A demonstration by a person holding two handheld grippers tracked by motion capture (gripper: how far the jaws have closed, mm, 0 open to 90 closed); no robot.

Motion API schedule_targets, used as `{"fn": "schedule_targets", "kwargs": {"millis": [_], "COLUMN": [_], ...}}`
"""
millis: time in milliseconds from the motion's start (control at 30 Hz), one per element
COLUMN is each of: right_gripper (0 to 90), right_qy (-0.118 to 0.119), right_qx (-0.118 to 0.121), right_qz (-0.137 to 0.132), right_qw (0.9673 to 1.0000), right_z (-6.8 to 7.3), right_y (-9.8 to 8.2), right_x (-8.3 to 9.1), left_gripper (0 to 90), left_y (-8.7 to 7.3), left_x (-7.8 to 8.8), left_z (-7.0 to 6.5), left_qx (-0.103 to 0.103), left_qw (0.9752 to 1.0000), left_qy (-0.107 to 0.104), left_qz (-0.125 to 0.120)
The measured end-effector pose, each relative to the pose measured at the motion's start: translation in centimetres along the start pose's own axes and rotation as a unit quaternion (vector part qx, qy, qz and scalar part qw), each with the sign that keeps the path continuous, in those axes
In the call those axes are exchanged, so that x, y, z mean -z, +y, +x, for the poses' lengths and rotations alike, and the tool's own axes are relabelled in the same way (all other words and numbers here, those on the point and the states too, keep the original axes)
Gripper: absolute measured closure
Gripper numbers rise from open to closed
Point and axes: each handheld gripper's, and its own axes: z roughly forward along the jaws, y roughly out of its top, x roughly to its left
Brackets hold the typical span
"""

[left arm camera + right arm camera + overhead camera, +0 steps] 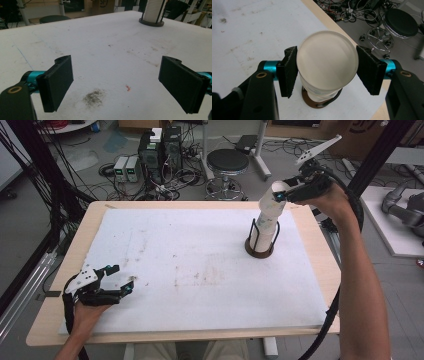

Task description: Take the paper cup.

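Right gripper [327,68] has its pads clamped on the top cup [327,60] of the white paper cup stack [267,222], which leans out of the black wire cup holder [261,247]. Left gripper [120,280] sits wide open with nothing in it, well away from the holder on the white table mat [200,270].

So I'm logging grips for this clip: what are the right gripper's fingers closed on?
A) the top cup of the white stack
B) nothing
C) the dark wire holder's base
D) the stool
A: the right gripper pinches the top cup between its fingers, above the stack in its holder.
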Motion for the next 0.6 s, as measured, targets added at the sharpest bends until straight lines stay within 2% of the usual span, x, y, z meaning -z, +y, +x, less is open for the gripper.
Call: {"fn": "schedule_targets", "kwargs": {"millis": [133, 300, 600], "right_gripper": [38.2, 38.2, 38.2], "right_qy": [0.005, 0.013, 0.033], "right_qx": [0.007, 0.005, 0.016], "right_qz": [-0.009, -0.033, -0.062], "right_qw": [0.9999, 0.9994, 0.9974], "right_z": [0.9, 2.6, 5.2], "right_y": [0.0, -0.7, -1.9], "right_x": [0.4, 1.0, 0.6], "left_gripper": [12.4, 12.4, 12.4], "left_y": [0.0, 0.0, 0.0], "left_x": [0.0, 0.0, 0.0], "left_z": [0.0, 0.0, 0.0], "left_qx": [0.000, 0.000, 0.001], "left_qw": [1.0000, 1.0000, 1.0000], "left_qy": [-0.001, 0.000, 0.001], "left_qz": [0.001, 0.000, -0.001]}}
